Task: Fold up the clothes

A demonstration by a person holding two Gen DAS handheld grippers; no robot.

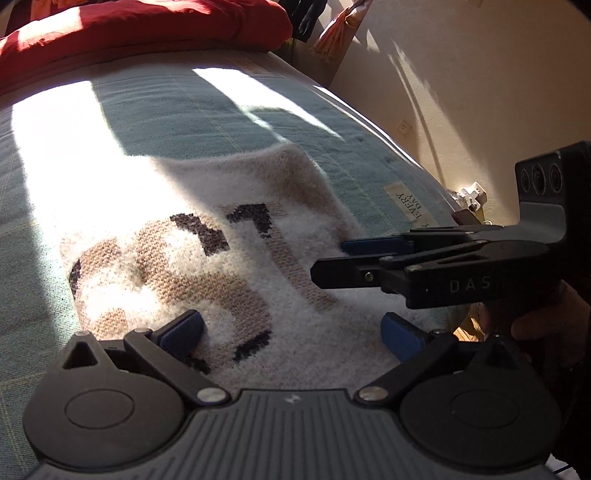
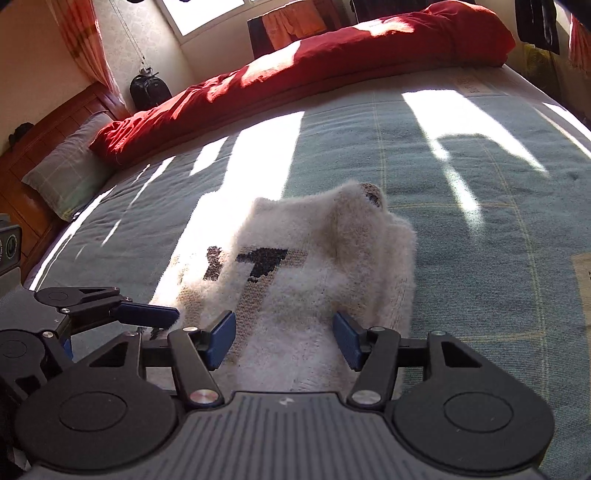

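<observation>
Home bedroom: bed (image 2: 461, 155), red duvet (image 2: 295, 70), pillow (image 2: 70, 166).

Bedroom, strong sunlight. Bed (image 2: 461, 155) covered with a pale blue-green checked sheet, bright sun patches and long shadows across it. Red duvet (image 2: 295, 70) bunched along the far side of the bed. Checked pillow (image 2: 70, 170) at the left against a reddish wooden headboard (image 2: 44, 125). Window (image 2: 207, 14) high on the far wall, orange-red curtain (image 2: 85, 40) left of it, dark bag (image 2: 149, 90) hanging in the corner. Cream wall (image 1: 461, 81) beside the bed, shadow streaks on it, wall socket (image 1: 405, 127) low down.
</observation>
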